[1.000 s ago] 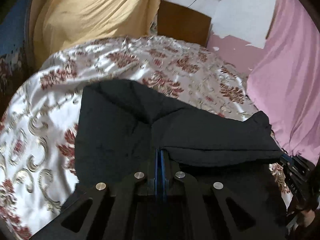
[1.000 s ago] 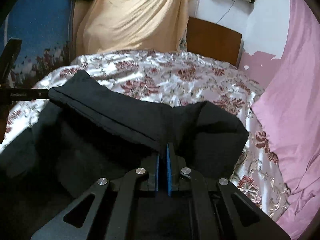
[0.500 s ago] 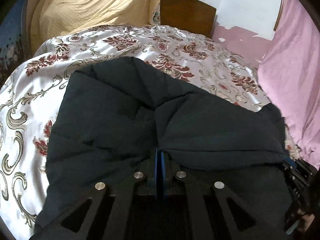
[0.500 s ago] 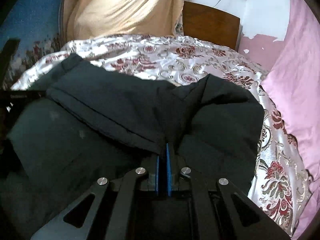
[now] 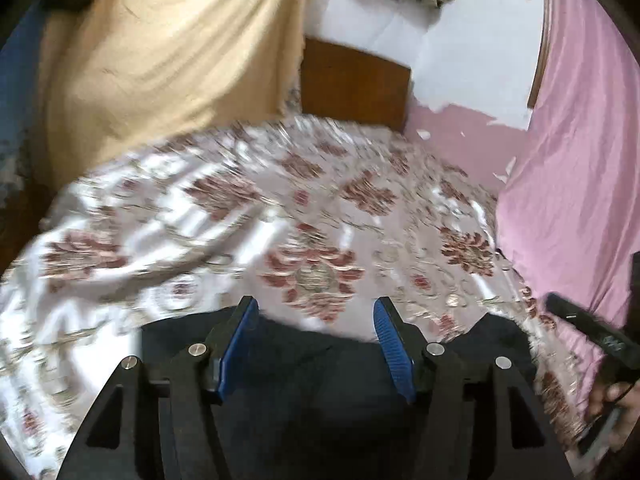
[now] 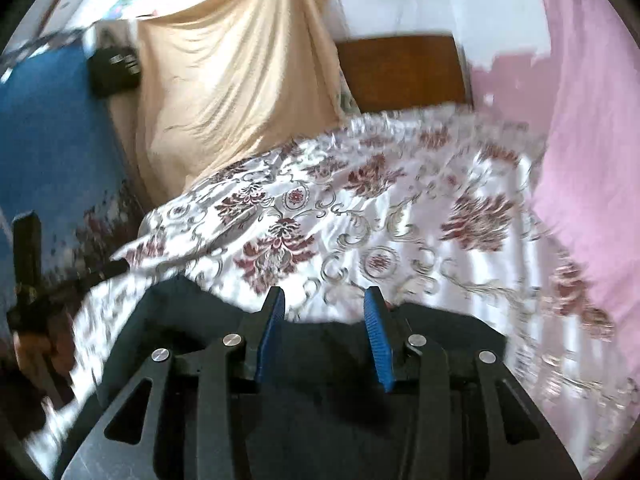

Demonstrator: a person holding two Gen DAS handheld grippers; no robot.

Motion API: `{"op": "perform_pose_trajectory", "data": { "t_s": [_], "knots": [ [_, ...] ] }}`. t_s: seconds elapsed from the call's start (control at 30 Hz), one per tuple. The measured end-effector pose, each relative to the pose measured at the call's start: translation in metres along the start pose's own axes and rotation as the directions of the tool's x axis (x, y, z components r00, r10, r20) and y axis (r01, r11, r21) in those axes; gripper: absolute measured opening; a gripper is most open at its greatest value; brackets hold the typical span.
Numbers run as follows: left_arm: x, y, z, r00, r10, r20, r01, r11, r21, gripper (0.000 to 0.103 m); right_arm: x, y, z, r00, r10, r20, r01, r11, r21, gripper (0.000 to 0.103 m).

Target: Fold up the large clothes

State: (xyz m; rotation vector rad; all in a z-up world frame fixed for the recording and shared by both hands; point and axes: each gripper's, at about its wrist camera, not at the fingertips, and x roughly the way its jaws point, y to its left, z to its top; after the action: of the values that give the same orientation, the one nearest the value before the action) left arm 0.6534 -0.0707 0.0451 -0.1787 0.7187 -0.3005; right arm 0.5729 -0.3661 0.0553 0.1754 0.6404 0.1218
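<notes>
The left hand-held gripper (image 5: 316,322) has its two blue pads (image 5: 235,346) spread apart, and its jaws are opening. The dark garment (image 5: 312,380) lies flat on the bed just under and behind the pads, and they do not pinch it. The right hand-held gripper (image 6: 325,310) looks the same: its blue pads (image 6: 378,344) are apart, its jaws are opening, and the dark garment (image 6: 320,356) sits below them without being squeezed. Past the tips of both hand-held grippers, the shiny bedspread (image 5: 312,216) with red flowers stretches away. Far ahead of the left one stands a brown headboard (image 5: 354,84), with a tan cloth (image 5: 172,60) hanging to its left and a pink cloth (image 5: 576,168) hanging on the right. In the right wrist view, a hand (image 6: 34,354) holding the other tool shows at the far left edge. The pictures are blurry.
</notes>
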Motion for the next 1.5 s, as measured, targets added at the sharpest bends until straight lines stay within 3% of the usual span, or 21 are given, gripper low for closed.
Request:
{"op": "perform_pose_trajectory", "data": {
  "t_s": [0.1, 0.2, 0.3, 0.43, 0.47, 0.5, 0.6, 0.73, 0.83, 0.93, 1.0, 1.1, 1.17, 1.23, 1.3, 1.33, 1.4, 1.5],
  "knots": [
    [0.028, -0.02, 0.001, 0.988, -0.125, -0.094, 0.126, 0.992, -0.004, 0.056, 0.04, 0.003, 0.008, 0.992, 0.096, -0.077, -0.09, 0.993, 0.081, 0.031],
    [0.034, -0.033, -0.027, 0.969, -0.204, -0.143, 0.218, 0.971, 0.098, 0.056, 0.051, 0.027, -0.017, 0.979, 0.16, -0.128, -0.164, 0.986, -0.022, 0.031],
    [0.038, -0.036, -0.061, 0.956, -0.191, -0.224, 0.238, 0.949, 0.206, 0.051, 0.06, 0.039, -0.054, 0.964, 0.152, -0.218, -0.182, 0.975, -0.127, 0.029],
    [0.039, -0.037, -0.089, 0.955, -0.112, -0.273, 0.209, 0.909, 0.361, 0.037, 0.063, 0.044, -0.085, 0.955, 0.048, -0.293, -0.134, 0.95, -0.282, 0.012],
    [0.042, -0.036, -0.09, 0.957, -0.084, -0.279, 0.19, 0.905, 0.382, 0.027, 0.064, 0.043, -0.091, 0.952, 0.02, -0.305, -0.12, 0.942, -0.312, 0.009],
    [0.045, -0.036, -0.091, 0.959, -0.048, -0.28, 0.16, 0.905, 0.394, 0.016, 0.067, 0.042, -0.097, 0.948, -0.012, -0.319, -0.101, 0.937, -0.334, 0.008],
    [0.063, -0.031, -0.09, 0.95, -0.001, -0.314, 0.119, 0.927, 0.355, 0.009, 0.077, 0.03, -0.093, 0.933, -0.035, -0.358, -0.08, 0.95, -0.303, 0.005],
    [0.084, -0.033, -0.097, 0.948, 0.054, -0.313, 0.073, 0.923, 0.378, 0.009, 0.109, 0.024, -0.095, 0.921, -0.068, -0.383, -0.051, 0.955, -0.291, 0.004],
    [0.094, -0.029, -0.103, 0.953, 0.052, -0.298, 0.06, 0.933, 0.354, 0.009, 0.12, 0.027, -0.106, 0.938, -0.09, -0.335, -0.019, 0.951, -0.309, 0.004],
    [0.098, -0.026, -0.107, 0.963, 0.044, -0.266, 0.048, 0.943, 0.33, 0.009, 0.115, 0.017, -0.113, 0.957, -0.049, -0.286, -0.021, 0.971, -0.238, 0.001],
    [0.095, -0.031, -0.11, 0.973, 0.059, -0.224, 0.024, 0.935, 0.353, 0.009, 0.115, 0.011, -0.116, 0.965, -0.019, -0.262, -0.032, 0.982, -0.188, 0.001],
    [0.083, -0.032, -0.108, 0.98, 0.052, -0.191, 0.02, 0.933, 0.359, 0.009, 0.11, 0.014, -0.116, 0.972, -0.025, -0.234, -0.025, 0.978, -0.205, 0.001],
    [0.071, -0.03, -0.104, 0.98, 0.049, -0.195, 0.021, 0.941, 0.339, 0.012, 0.1, 0.015, -0.113, 0.974, -0.009, -0.228, -0.038, 0.979, -0.198, 0.006],
    [0.057, -0.029, -0.1, 0.978, 0.051, -0.202, 0.013, 0.953, 0.304, 0.022, 0.089, 0.013, -0.109, 0.974, 0.009, -0.227, -0.048, 0.985, -0.166, 0.014],
    [0.045, -0.031, -0.1, 0.977, 0.062, -0.203, -0.001, 0.958, 0.288, 0.044, 0.073, 0.011, -0.106, 0.976, 0.033, -0.216, -0.061, 0.99, -0.125, 0.027],
    [0.036, -0.034, -0.1, 0.978, 0.077, -0.193, -0.019, 0.958, 0.287, 0.05, 0.068, 0.011, -0.105, 0.977, 0.036, -0.209, -0.061, 0.991, -0.116, 0.032],
    [0.022, -0.038, -0.103, 0.979, 0.107, -0.174, -0.053, 0.955, 0.293, 0.063, 0.054, 0.013, -0.103, 0.98, 0.033, -0.198, -0.056, 0.992, -0.112, 0.033],
    [0.001, -0.04, -0.105, 0.979, 0.109, -0.173, -0.061, 0.962, 0.265, 0.067, 0.037, 0.015, -0.102, 0.981, 0.03, -0.193, -0.052, 0.992, -0.114, 0.035]
  ]
}}
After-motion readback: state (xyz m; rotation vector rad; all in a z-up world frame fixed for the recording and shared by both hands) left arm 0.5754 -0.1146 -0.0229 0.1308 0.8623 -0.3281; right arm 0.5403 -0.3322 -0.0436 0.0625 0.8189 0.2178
